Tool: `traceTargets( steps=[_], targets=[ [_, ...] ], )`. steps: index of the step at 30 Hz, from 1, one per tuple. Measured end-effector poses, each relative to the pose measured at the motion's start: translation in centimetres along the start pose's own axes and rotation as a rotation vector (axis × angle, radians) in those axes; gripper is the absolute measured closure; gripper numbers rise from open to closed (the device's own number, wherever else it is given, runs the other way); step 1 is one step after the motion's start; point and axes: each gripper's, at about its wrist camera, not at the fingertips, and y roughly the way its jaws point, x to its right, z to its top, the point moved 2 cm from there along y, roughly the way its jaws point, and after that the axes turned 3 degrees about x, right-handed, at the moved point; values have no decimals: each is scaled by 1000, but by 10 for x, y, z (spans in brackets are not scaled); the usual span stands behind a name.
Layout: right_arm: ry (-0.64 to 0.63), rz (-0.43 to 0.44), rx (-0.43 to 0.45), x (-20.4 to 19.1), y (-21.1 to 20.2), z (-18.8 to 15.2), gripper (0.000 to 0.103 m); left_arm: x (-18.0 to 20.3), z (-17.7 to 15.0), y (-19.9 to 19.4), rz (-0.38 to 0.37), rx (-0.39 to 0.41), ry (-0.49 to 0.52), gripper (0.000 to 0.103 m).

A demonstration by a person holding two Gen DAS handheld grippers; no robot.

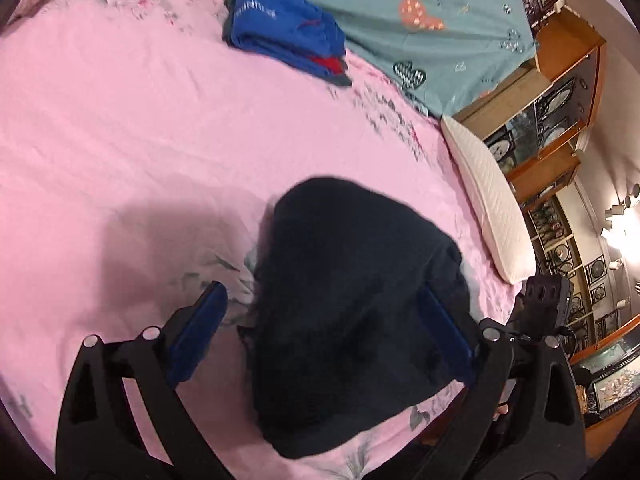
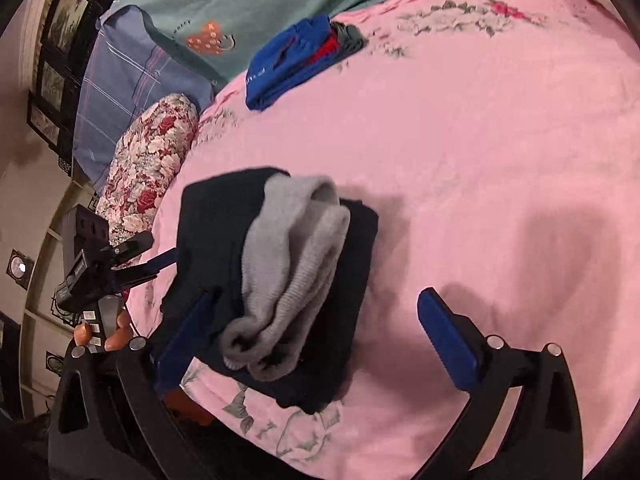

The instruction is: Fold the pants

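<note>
The dark navy pants (image 1: 348, 304) lie folded in a compact bundle on the pink bedsheet (image 1: 120, 140). In the right wrist view the pants (image 2: 216, 232) show a grey lining or cuff part (image 2: 288, 264) folded on top. My left gripper (image 1: 320, 304) is open, its blue fingers (image 1: 200, 328) spread either side of the bundle and above it. My right gripper (image 2: 316, 312) is open too, over the bundle's right part, holding nothing. The left gripper also shows in the right wrist view (image 2: 120, 268) at the bundle's left edge.
A folded blue garment pile (image 1: 284, 36) lies farther back on the bed, also in the right wrist view (image 2: 292, 60). A teal quilt (image 1: 420, 8), a white pillow (image 1: 488, 200), a floral pillow (image 2: 152, 160) and a blue plaid pillow (image 2: 132, 80) line the bed edges. Wooden shelves (image 1: 560, 120) stand beyond.
</note>
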Motion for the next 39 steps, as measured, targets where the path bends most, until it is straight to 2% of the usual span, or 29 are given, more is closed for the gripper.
traceTargets(
  steps=[3, 6, 7, 8, 9, 10, 11, 12, 13, 19, 24, 29, 32, 35, 37, 39],
  targets=[
    [10, 25, -31, -4, 11, -6, 1, 0, -12, 25, -36, -86, -25, 7],
    [-24, 40, -47, -15, 20, -6, 1, 17, -22, 36, -2, -80, 59, 7],
    [-34, 41, -51, -18, 24, -5, 9, 22, -24, 38, 7, -79, 77, 8],
    [-44, 46, -57, -22, 27, -5, 24, 24, -24, 39, 10, -79, 78, 10],
    [-59, 28, -62, -27, 31, -4, 35, 24, -23, 40, 13, -80, 72, 28],
    [-58, 36, -67, -27, 32, -4, 50, 22, -21, 38, 11, -79, 57, 41],
    [-46, 51, -74, -26, 32, -3, 58, 20, -18, 35, 0, -78, 43, 52],
    [-41, 57, -65, -26, 28, -2, 60, 18, -15, 29, -29, -75, 29, 60],
    [-49, 62, -56, -28, 24, -1, 63, 18, -14, 25, -43, -72, 26, 63],
    [-134, 71, 1, -62, -2, 8, 64, 43, -11, -7, -54, -2, 66, 66],
    [-206, 93, 54, -95, -30, 41, 64, 63, 13, -40, -72, 77, 94, 66],
    [-300, 88, 126, -140, -46, 107, 64, 97, 80, -79, -36, 208, 143, 66],
    [-349, 86, 179, -165, -42, 165, 64, 114, 145, -91, -7, 319, 166, 66],
    [-402, 62, 236, -181, -21, 226, 64, 114, 201, -82, 33, 393, 174, 66],
    [-421, 47, 259, -180, 8, 266, 64, 105, 241, -59, 81, 440, 180, 65],
    [-418, 36, 269, -168, 44, 303, 64, 89, 270, -29, 99, 447, 164, 64]
  ],
)
